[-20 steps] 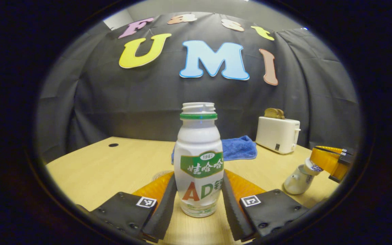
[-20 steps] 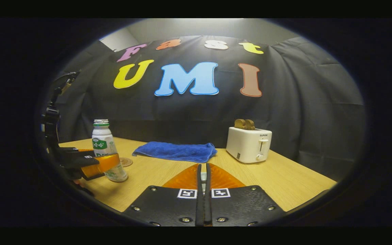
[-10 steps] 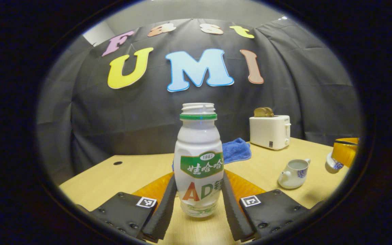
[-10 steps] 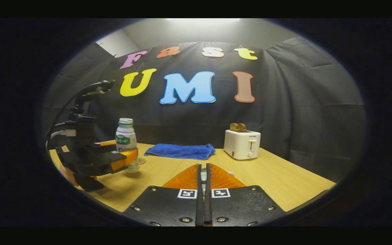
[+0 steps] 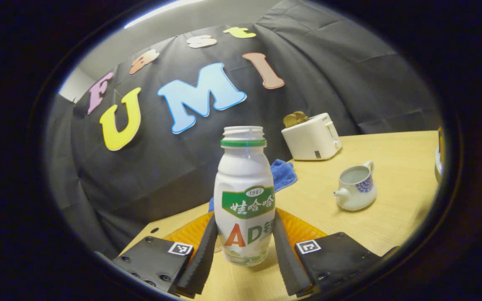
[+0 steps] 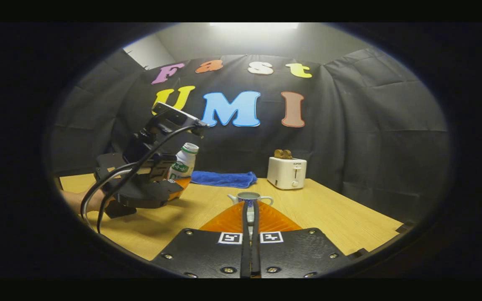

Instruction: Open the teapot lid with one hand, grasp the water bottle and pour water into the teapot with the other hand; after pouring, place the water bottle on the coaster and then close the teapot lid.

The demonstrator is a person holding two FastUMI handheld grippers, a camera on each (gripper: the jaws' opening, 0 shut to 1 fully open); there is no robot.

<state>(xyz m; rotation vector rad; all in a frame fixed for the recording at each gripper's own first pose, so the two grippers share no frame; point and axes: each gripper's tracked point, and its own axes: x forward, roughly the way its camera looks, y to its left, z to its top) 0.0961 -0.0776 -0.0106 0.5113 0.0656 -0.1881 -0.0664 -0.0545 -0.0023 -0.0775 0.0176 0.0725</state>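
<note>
Now the bottle (image 5: 244, 196) was tipped toward the open teapot (image 5: 355, 187).
The left gripper (image 5: 244, 251) squeezed it to pour; the right gripper (image 6: 249, 217) pinched the lid (image 6: 249, 216), keeping it off.

Black cloth wall (image 6: 349, 125) behind a wooden table (image 6: 341, 217), ceiling light (image 6: 253, 26) overhead.

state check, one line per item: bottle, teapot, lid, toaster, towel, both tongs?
water bottle: uncapped, clamped, tilting toward the teapot
teapot: open, on the table
teapot lid: off, pinched in the right tongs
toaster: bread sticking up
blue towel: crumpled flat
left tongs: shut on the bottle
right tongs: shut on the lid
</note>
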